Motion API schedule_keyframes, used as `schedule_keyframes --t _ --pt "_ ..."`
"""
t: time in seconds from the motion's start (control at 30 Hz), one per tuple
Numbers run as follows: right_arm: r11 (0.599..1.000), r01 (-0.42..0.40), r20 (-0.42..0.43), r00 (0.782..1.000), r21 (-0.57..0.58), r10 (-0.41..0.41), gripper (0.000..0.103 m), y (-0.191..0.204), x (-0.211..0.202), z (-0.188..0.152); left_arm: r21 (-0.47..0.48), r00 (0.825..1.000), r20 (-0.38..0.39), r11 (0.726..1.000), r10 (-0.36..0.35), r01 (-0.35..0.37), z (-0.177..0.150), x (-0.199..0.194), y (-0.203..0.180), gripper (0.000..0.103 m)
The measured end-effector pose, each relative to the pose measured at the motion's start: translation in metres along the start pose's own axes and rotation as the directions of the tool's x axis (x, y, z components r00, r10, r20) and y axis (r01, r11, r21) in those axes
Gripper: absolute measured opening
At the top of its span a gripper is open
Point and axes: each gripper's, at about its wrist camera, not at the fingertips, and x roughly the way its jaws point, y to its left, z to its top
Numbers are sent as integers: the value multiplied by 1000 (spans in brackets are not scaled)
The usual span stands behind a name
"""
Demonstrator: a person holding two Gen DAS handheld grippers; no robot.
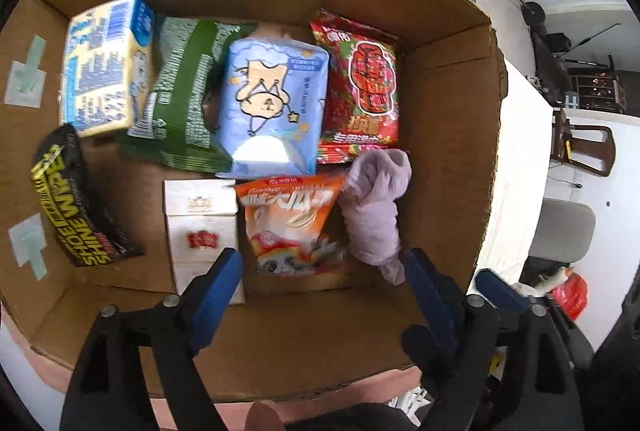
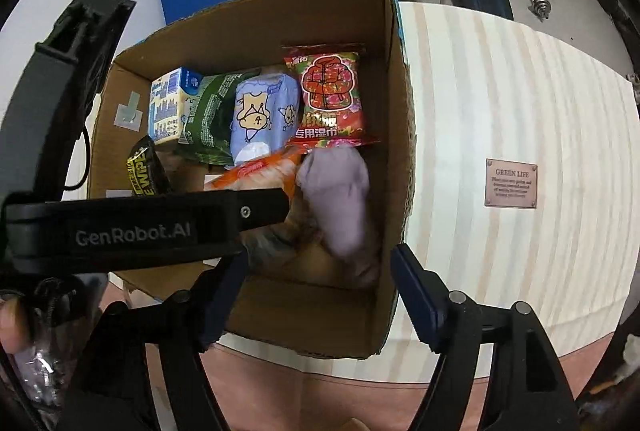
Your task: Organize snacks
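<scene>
1. Box (image 1: 452,135): open cardboard carton, directly ahead of and below both grippers; it stands on a striped table (image 2: 500,111).
2. Left gripper (image 1: 320,271): jaws spread wide, nothing between them, poised over the near end of the box.
3. Right gripper (image 2: 316,271): jaws likewise apart and empty, over the near right corner of the box, just beside the left gripper's body.
4. Orange pouch (image 1: 292,219): snack bag, straight ahead between the left gripper's fingers, the nearest item to it.
5. White carton (image 1: 200,223): just beyond the left finger, touching the orange pouch's side.
6. Lilac cloth (image 1: 376,207): bundled fabric, just beyond the right finger of the left gripper; not a snack by the look of it.
7. Far row, left to right from the left gripper: blue-yellow box (image 1: 108,67), green bag (image 1: 188,91), pale blue pack (image 1: 272,103), red pack (image 1: 360,87).
8. Black wipes pack (image 1: 72,199): far to the left, against the box wall.
9. Step in hand, as judged: choosing an item; nothing is grasped yet.
10. Next move, as judged: lower the left gripper onto the orange pouch and pinch its crinkled upper edge, clear of the cloth and carton beside it.
</scene>
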Motion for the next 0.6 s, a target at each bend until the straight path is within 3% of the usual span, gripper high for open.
schedule_keyframes --t 0.1,0.47,0.53,0.6 --pt "999 44 21 999 -6 -44 84 -1 -6 -2 9 999 17 999 38 -38 -2 -6 2 90" --pt "992 126 33 991 -3 -126 84 -8 -19 -7 3 990 99 995 101 -102 -23 -36 24 91" --pt "991 132 36 991 -4 -131 85 -7 -21 -9 3 984 126 992 128 -130 -28 -39 25 96" --pt "990 140 43 989 -9 -139 101 -5 -24 -10 0 969 178 985 172 -174 -35 -49 26 102"
